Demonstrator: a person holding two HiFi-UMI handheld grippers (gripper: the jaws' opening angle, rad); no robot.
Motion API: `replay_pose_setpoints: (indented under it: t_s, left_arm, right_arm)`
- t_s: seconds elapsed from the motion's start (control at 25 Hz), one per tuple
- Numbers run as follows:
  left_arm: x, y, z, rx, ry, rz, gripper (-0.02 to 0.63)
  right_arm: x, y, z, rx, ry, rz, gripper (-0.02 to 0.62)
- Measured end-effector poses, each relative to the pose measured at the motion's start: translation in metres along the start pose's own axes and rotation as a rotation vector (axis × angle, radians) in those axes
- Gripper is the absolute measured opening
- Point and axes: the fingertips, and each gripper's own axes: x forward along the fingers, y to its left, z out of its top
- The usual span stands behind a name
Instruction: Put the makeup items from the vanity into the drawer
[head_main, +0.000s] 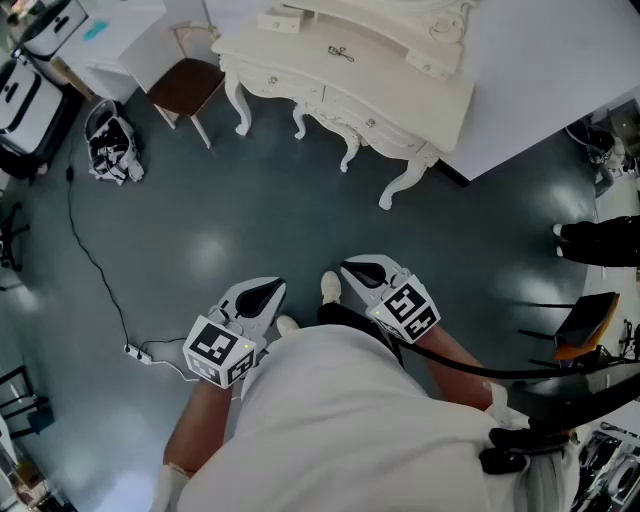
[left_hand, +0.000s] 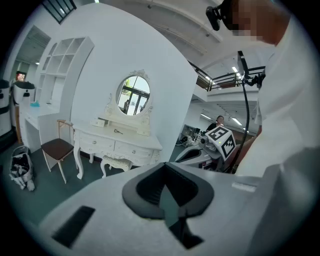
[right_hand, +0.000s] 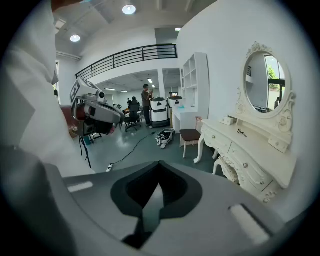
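Note:
The cream vanity (head_main: 400, 95) stands across the grey floor, well ahead of me, with its drawers closed. On its top lie a small dark item (head_main: 340, 52) and a pale box (head_main: 283, 20). In the left gripper view the vanity (left_hand: 120, 142) carries an oval mirror (left_hand: 134, 95); in the right gripper view the vanity (right_hand: 250, 150) is at the right. My left gripper (head_main: 262, 294) and right gripper (head_main: 363, 270) are held close to my body, far from the vanity. Both are shut and hold nothing.
A brown-seated chair (head_main: 188, 85) stands left of the vanity, a white desk (head_main: 110, 30) beyond it. A black-and-white bag (head_main: 112, 145) and a cable (head_main: 95, 265) lie on the floor at left. A stool (left_hand: 116, 161) sits under the vanity. Someone's dark shoes (head_main: 600, 240) show at right.

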Motion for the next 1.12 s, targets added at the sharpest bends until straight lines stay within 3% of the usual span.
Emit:
replay_pose_setpoints:
  t_s: [0.36, 0.8, 0.92, 1.12]
  left_arm:
    - [0.022, -0.001, 0.013, 0.010, 0.010, -0.007, 0.003]
    - [0.099, 0.019, 0.051, 0.009, 0.025, 0.024, 0.003]
    - [0.122, 0.028, 0.057, 0.015, 0.028, 0.048, 0.003]
    - [0.146, 0.048, 0.072, -0.002, 0.015, 0.064, 0.003]
  right_arm:
    - [-0.007, -0.027, 0.006, -0.001, -0.018, -0.014, 0.000]
    - [-0.009, -0.120, 0.003, 0.003, -0.027, 0.002, 0.002]
    - [-0.009, -0.149, -0.003, -0.001, -0.029, 0.003, 0.045]
    - [0.001, -0.190, -0.003, 0.021, -0.025, -0.011, 0.045]
